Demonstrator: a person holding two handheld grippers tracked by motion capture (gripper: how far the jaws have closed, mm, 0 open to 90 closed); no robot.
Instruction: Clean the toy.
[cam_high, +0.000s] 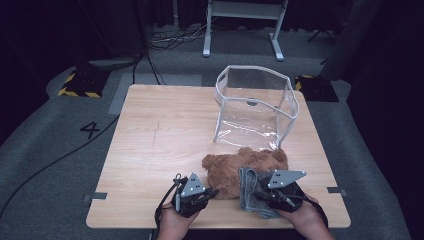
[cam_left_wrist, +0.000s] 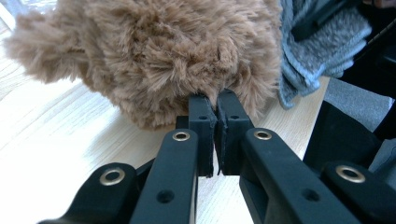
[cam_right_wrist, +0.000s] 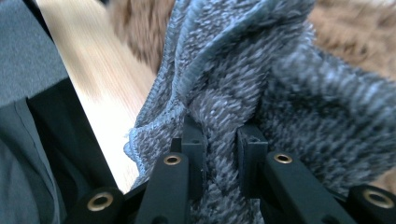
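Worktop (cam_high: 150, 150): light wood, rectangular.

Clear bag (cam_high: 255, 107): transparent, white-trimmed, standing open at the far right of the worktop, just beyond the plush.

Brown plush toy (cam_high: 235, 167): fluffy, lying near the front edge, between bag and hands.

Grey cloth (cam_high: 250, 192): knitted, bunched, draped against the plush's right side.

Left hand (cam_high: 175, 225): enters from the bottom edge, forearm low, pointing forward and rightward. Left tongs (cam_left_wrist: 215, 105): pressed together, tips pinching the fur at the plush's near edge.

Right hand (cam_high: 305, 220): enters from the bottom right, angled leftward. Right tongs (cam_right_wrist: 219, 133): clamped on a fold of the grey cloth.
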